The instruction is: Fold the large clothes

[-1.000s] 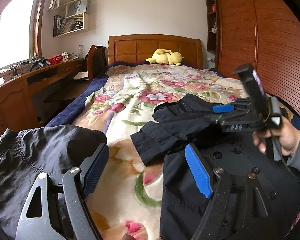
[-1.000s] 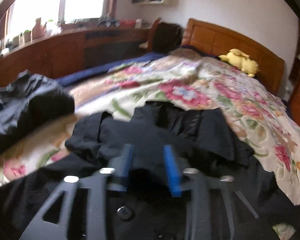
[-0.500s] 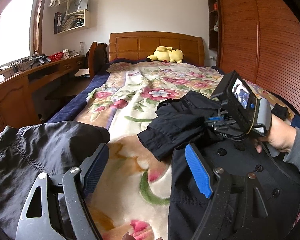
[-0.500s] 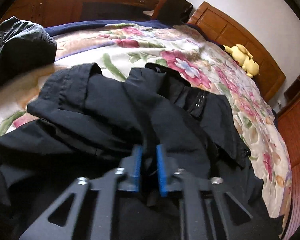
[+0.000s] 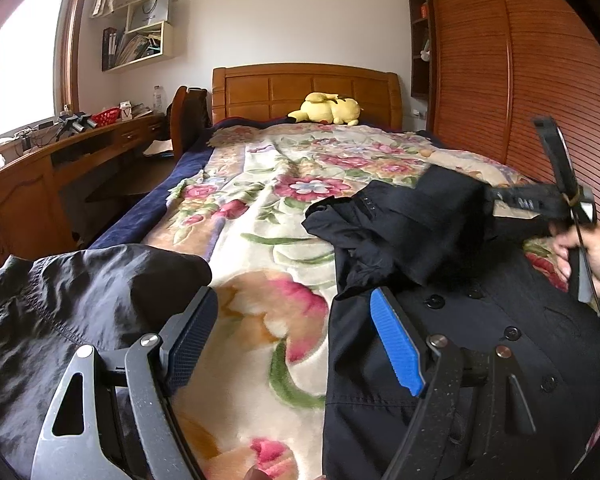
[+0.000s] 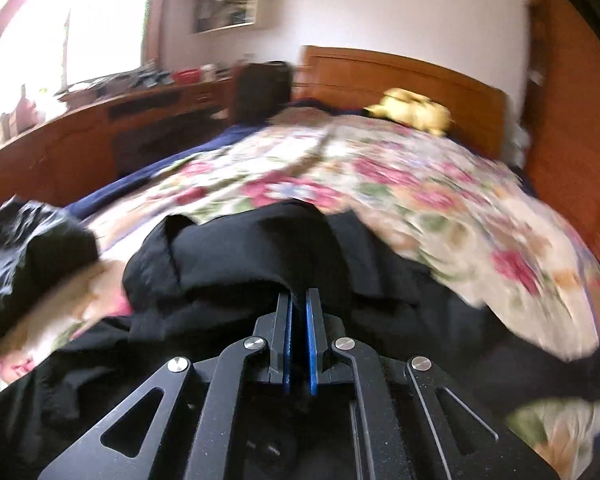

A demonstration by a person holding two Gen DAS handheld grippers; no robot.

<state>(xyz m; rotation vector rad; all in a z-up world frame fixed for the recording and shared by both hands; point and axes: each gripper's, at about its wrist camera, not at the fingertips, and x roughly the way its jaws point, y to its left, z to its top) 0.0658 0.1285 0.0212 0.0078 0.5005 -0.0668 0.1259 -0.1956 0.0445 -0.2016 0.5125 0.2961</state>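
A black buttoned coat lies on the flowered bedspread, its sleeve bunched and lifted at the right. My right gripper is shut on a fold of that black sleeve cloth; in the left wrist view a hand holds that same right gripper with the sleeve pulled up toward it. My left gripper stands open low over the bedspread, its right finger over the coat's edge, nothing between the pads. A second dark jacket lies crumpled at the left.
A wooden headboard with a yellow plush toy stands at the far end. A wooden desk and chair run along the left. A slatted wardrobe lines the right side.
The right gripper closed on the coat's sleeve, then swung right and up, dragging the sleeve with it. The left gripper stayed put, open.
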